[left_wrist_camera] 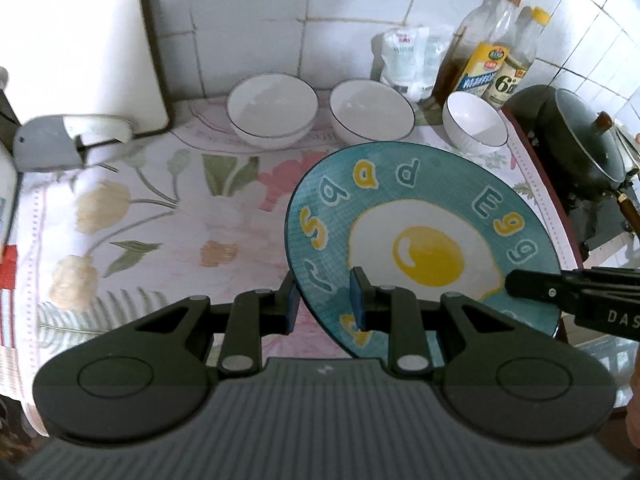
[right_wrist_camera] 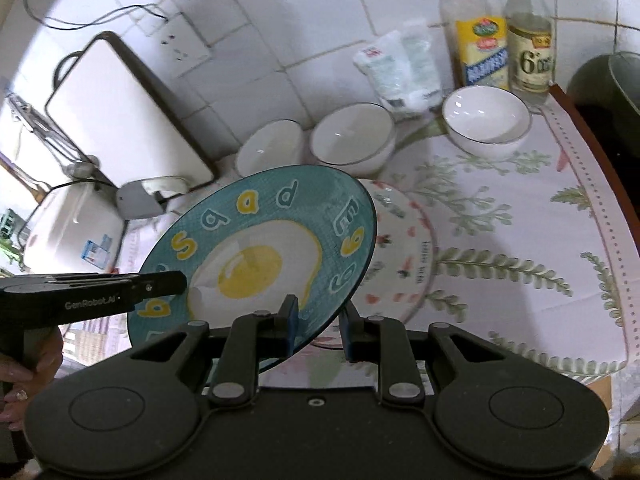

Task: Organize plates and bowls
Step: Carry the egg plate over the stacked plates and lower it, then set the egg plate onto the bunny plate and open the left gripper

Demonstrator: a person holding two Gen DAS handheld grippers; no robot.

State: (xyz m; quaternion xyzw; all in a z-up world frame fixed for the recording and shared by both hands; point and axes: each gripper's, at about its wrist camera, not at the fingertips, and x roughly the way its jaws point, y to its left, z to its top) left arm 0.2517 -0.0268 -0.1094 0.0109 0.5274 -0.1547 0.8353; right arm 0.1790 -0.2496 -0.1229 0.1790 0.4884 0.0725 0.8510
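A teal plate (left_wrist_camera: 420, 240) with a fried-egg picture is held tilted above the table by both grippers. My left gripper (left_wrist_camera: 324, 304) straddles its left rim, one finger above and one below. My right gripper (right_wrist_camera: 318, 326) straddles its right rim in the right wrist view, where the plate (right_wrist_camera: 260, 256) hangs over a white patterned plate (right_wrist_camera: 404, 256) lying on the cloth. Three white bowls stand at the back: left bowl (left_wrist_camera: 272, 110), middle bowl (left_wrist_camera: 372, 112), right bowl (left_wrist_camera: 476, 124). The other gripper shows in each view: the right one (left_wrist_camera: 520, 284), the left one (right_wrist_camera: 176, 282).
A floral tablecloth (left_wrist_camera: 160, 216) covers the table. Oil bottles (left_wrist_camera: 496, 52) and a plastic packet (left_wrist_camera: 408, 60) stand against the tiled wall. A white cutting board (left_wrist_camera: 80, 40) leans at back left. A dark lidded pot (left_wrist_camera: 580, 140) sits right of the table edge.
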